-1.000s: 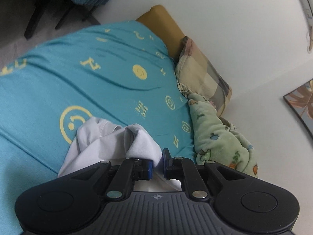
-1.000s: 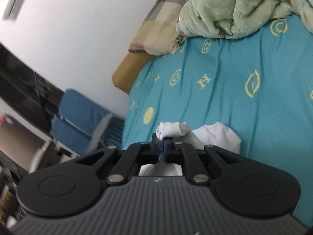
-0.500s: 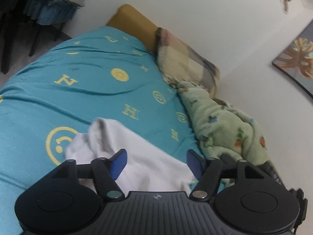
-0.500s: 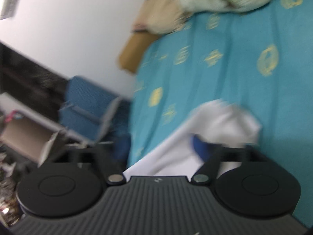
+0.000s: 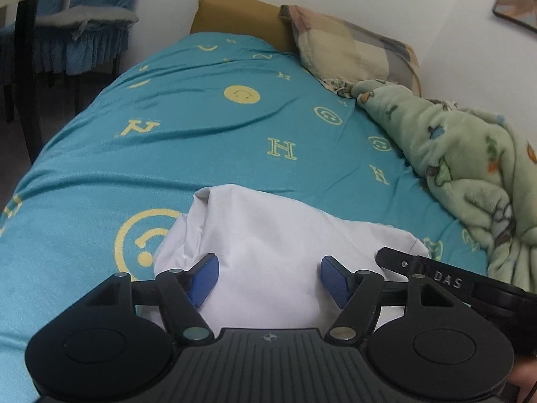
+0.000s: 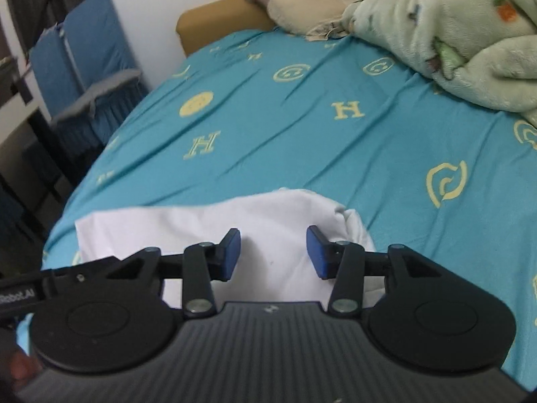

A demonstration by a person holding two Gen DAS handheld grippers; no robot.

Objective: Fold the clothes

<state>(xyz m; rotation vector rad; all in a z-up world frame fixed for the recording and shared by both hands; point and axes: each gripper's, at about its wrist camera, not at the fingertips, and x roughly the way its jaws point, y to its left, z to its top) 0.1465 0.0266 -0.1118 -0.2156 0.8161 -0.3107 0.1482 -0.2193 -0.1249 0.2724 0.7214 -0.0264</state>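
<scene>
A white garment (image 5: pixel 268 245) lies folded on the teal bed sheet (image 5: pixel 201 141), near the bed's front edge. My left gripper (image 5: pixel 269 280) is open and empty, its blue pads spread just above the garment. In the right wrist view the same white garment (image 6: pixel 268 218) lies under my right gripper (image 6: pixel 273 252), which is also open and empty. The black tip of the right gripper (image 5: pixel 436 273) shows at the right of the left wrist view.
A green fleece blanket (image 5: pixel 470 161) is bunched along the bed's right side. A checked pillow (image 5: pixel 349 47) and a mustard headboard (image 5: pixel 235 13) lie at the far end. Blue-covered chairs (image 5: pixel 77 30) stand beside the bed at the left.
Both grippers were shut on bunched white cloth a second ago. Both have opened and let it go. The garment now lies flat on the sheet, and both cameras have tilted level.
</scene>
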